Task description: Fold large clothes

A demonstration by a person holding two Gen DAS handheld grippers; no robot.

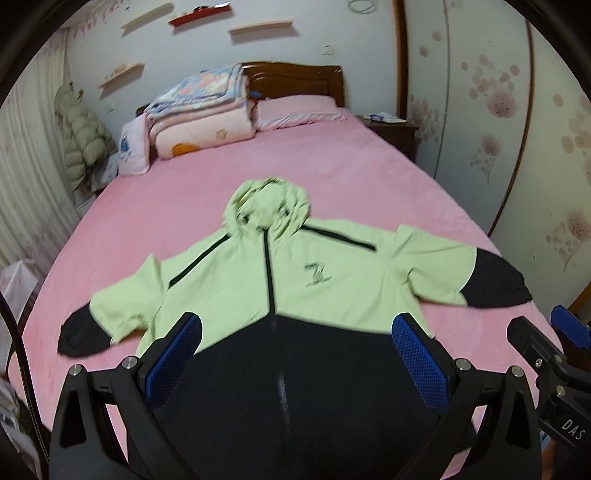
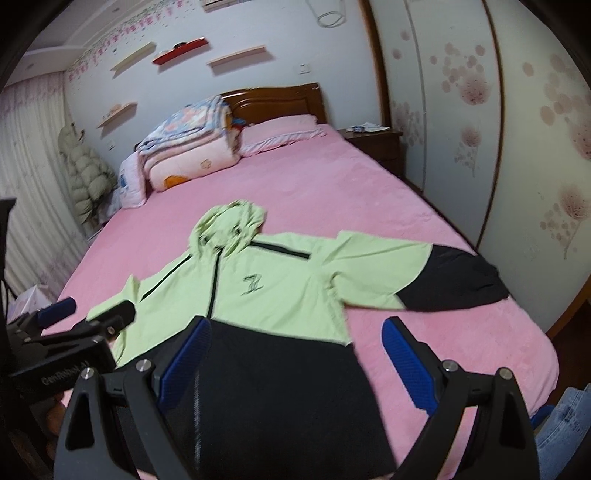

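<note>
Hovering above the near hem, our left hand-held gripper (image 1: 295, 354) is spread wide, its blue pads (image 1: 173, 354) apart over the black lower panel and gripping nothing. Our right hand-held gripper (image 2: 295, 362) is likewise wide open and empty, one pad over the black panel and the other over bare sheet to the right of it. In the left wrist view the right tool appears at the near right edge; in the right wrist view the left tool appears at the near left.

We see the hooded jacket (image 1: 295, 273), pale green above and black below, lying front-up and flat on the pink bed (image 1: 332, 166). Its hood (image 1: 267, 206) points toward the far end, and a dark zipper (image 1: 269, 273) runs down the centre. Both sleeves are spread out to left and right, each ending in a black cuff section (image 2: 454, 280).

Farther off, folded quilts (image 1: 199, 114) and a pink pillow (image 1: 299, 110) rest against the wooden headboard (image 1: 295, 79). A nightstand (image 2: 376, 142) stands at the far right, and wall shelves (image 1: 258, 26) hang above.
</note>
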